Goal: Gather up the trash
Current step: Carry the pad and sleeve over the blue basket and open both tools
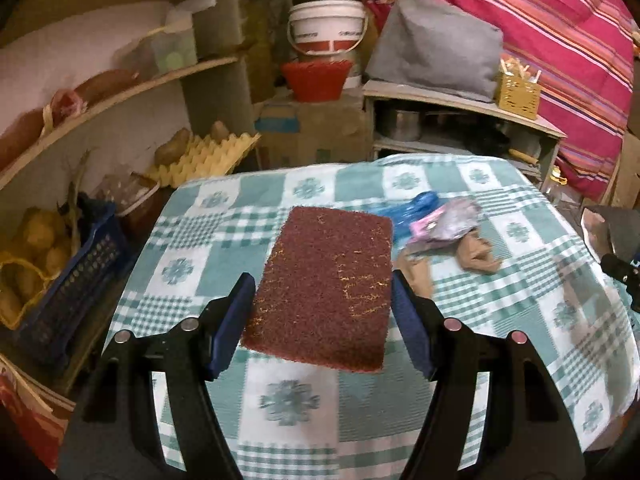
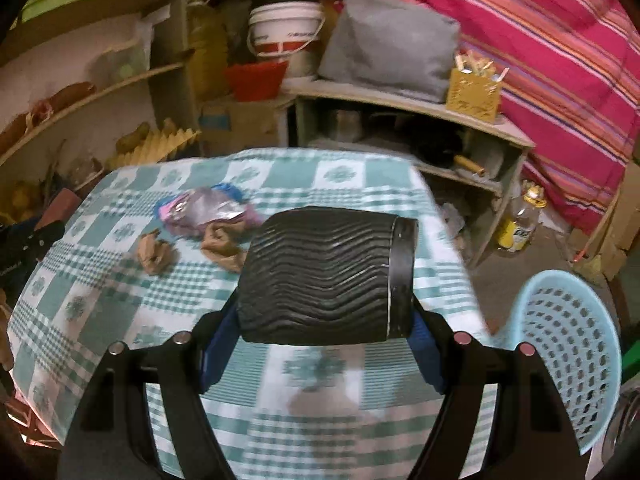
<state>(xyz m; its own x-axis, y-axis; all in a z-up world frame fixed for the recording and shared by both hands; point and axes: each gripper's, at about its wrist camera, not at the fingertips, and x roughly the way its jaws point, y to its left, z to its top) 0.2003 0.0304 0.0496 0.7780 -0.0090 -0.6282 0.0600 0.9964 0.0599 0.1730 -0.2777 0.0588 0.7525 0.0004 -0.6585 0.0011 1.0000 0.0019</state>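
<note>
My left gripper (image 1: 323, 300) is shut on a dark red scouring pad (image 1: 324, 292), which it holds flat above the checked tablecloth (image 1: 288, 400). My right gripper (image 2: 320, 312) is shut on a black ribbed paper cup (image 2: 324, 276) lying sideways between its blue pads. On the cloth farther off lie a blue plastic bag (image 1: 416, 208), a pink and silver wrapper (image 1: 452, 220) (image 2: 204, 212) and crumpled brown paper (image 1: 478, 256) (image 2: 154, 254). A light blue perforated basket (image 2: 568, 360) stands beside the table at the right of the right wrist view.
Curved wooden shelves (image 1: 120, 92) with an egg tray (image 1: 208, 156) and a dark crate of produce (image 1: 60, 280) stand left of the table. Behind it are a low shelf unit (image 2: 420, 108), a white bucket (image 1: 328, 28), a grey cushion (image 1: 436, 48) and a striped red cloth (image 1: 560, 40).
</note>
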